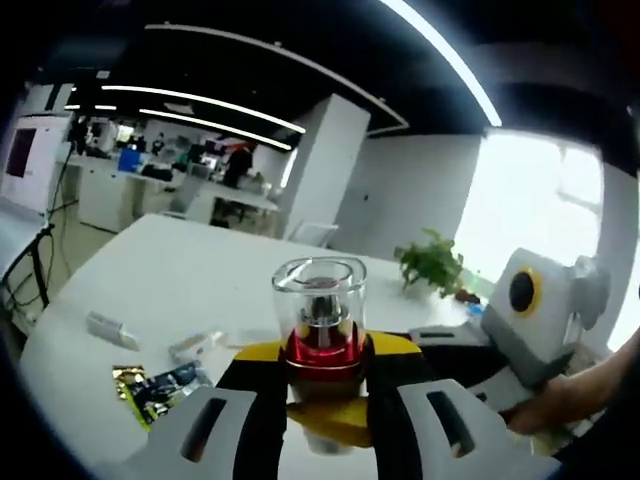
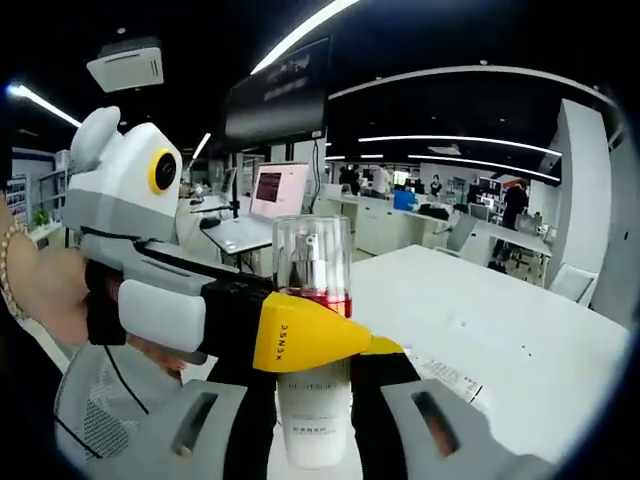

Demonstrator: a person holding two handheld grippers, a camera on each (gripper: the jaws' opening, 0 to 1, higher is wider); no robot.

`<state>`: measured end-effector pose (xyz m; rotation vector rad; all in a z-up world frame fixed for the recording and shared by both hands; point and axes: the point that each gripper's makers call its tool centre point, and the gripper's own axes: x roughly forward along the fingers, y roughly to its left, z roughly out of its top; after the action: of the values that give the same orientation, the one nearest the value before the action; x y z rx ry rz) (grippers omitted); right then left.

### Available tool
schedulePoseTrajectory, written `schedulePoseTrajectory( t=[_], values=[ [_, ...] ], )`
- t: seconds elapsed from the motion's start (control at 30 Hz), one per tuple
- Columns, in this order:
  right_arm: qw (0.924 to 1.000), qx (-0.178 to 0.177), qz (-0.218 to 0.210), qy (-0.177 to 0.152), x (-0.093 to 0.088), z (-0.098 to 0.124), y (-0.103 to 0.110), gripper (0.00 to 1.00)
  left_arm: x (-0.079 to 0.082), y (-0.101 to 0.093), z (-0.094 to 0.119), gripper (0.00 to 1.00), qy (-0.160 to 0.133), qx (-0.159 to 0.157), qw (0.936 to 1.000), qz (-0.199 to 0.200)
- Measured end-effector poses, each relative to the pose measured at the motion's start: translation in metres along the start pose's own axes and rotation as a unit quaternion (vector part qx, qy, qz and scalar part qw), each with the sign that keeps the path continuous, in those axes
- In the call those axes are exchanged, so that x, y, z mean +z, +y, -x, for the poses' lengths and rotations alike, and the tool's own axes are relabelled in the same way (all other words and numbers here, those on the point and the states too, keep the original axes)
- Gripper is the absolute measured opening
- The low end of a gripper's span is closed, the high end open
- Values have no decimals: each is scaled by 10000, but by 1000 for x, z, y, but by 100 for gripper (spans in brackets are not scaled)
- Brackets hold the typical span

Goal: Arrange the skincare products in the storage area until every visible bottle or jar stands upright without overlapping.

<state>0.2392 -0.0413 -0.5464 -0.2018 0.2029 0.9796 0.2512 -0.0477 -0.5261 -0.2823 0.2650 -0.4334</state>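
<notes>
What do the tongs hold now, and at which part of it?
The bottle. The left tongs grip it below the clear cap, at the red band; the right tongs grip its white lower body.

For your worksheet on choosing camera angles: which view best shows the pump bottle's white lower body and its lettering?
The right gripper view: the pump bottle shows its clear cap, red band and lettered white body. The left gripper view shows just its cap and red band, the body being hidden behind the jaws.

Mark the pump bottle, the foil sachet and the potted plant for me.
Pump bottle [image 1: 322, 330], left gripper view: its red collar.
Foil sachet [image 1: 160, 388], left gripper view: its middle.
Potted plant [image 1: 432, 262], left gripper view: its leaves.
</notes>
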Motion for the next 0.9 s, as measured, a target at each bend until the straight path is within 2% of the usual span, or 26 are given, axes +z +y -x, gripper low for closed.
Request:
schedulePoseTrajectory(
  t=[0.1,0.17,0.23,0.3,0.33,0.4,0.5,0.53,0.63,0.7,0.73,0.8,0.83,0.9],
  values=[
    [9999,-41,-100,-31,1,-4,1,28,1,3,0,24,116,-173,9998,-50],
    [9999,66,-124,-45,4,-6,3,28,1,7,1,24,221,-379,9989,155],
    [9993,290,-181,-142,9,-9,7,29,4,9,3,23,273,-647,9968,392],
    [9967,609,-466,-257,13,-12,12,30,6,9,4,23,330,-864,9942,552],
    [9949,743,-594,-331,15,-13,13,31,10,17,6,23,300,-897,9939,559],
    [9912,1009,-802,-312,14,-17,16,31,17,21,10,23,290,-1031,9930,495],
    [9874,1405,-686,-234,16,-20,22,32,23,19,15,23,336,-1405,9890,315],
    [9847,1545,-771,-214,17,-21,25,33,25,14,17,23,390,-1674,9848,242],
    [9675,2219,-1209,0,13,-17,37,34,26,6,24,23,499,-2221,9736,-166],
    [9657,2487,-740,35,10,-12,43,34,25,-4,30,23,566,-2588,9631,-479],
    [9643,2575,-611,2,11,-10,46,34,24,-9,32,23,578,-2673,9598,-628],
    [9595,2771,-509,2,12,-3,54,33,22,-18,37,23,627,-2897,9516,-813],
    [9579,2842,-407,-40,13,0,58,33,22,-24,41,23,609,-3087,9447,-927],
    [9582,2848,-267,-21,12,3,60,32,19,-29,45,23,664,-3200,9390,-1067]
  ],
)
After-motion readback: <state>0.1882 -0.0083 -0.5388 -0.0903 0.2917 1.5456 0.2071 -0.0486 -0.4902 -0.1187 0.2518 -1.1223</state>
